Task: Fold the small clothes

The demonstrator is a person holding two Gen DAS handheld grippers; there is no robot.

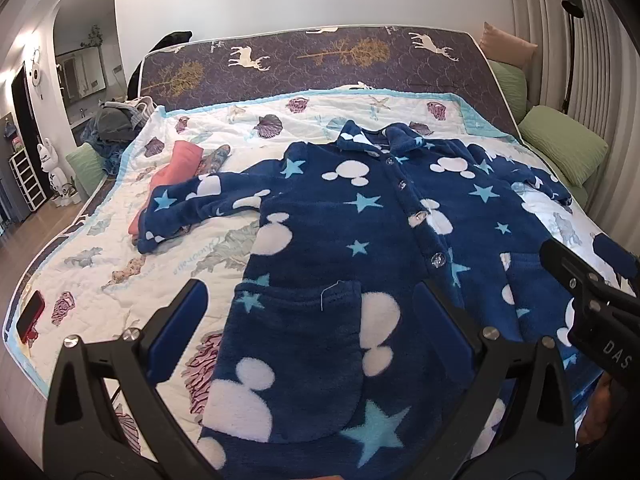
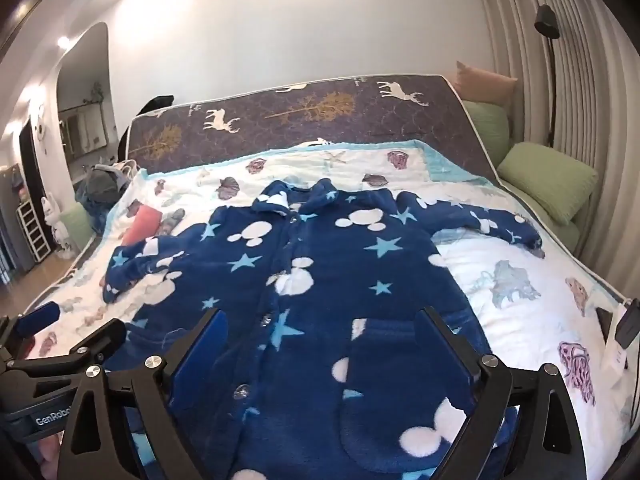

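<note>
A small navy fleece jacket [image 1: 360,220] with white mouse heads and blue stars lies flat and buttoned on the bed, both sleeves spread out; it also shows in the right wrist view [image 2: 320,272]. My left gripper [image 1: 312,304] is open and empty, hovering over the jacket's lower left pocket. My right gripper [image 2: 320,328] is open and empty above the jacket's lower right part. The right gripper also shows at the right edge of the left wrist view [image 1: 592,280].
A white quilt [image 1: 120,256] with shells covers the bed. Folded pink clothes [image 1: 176,168] lie under the jacket's left sleeve. A red phone [image 1: 30,314] sits near the left edge. Green pillows [image 1: 560,148] line the right side. A pile of clothes [image 1: 112,120] lies at the back left.
</note>
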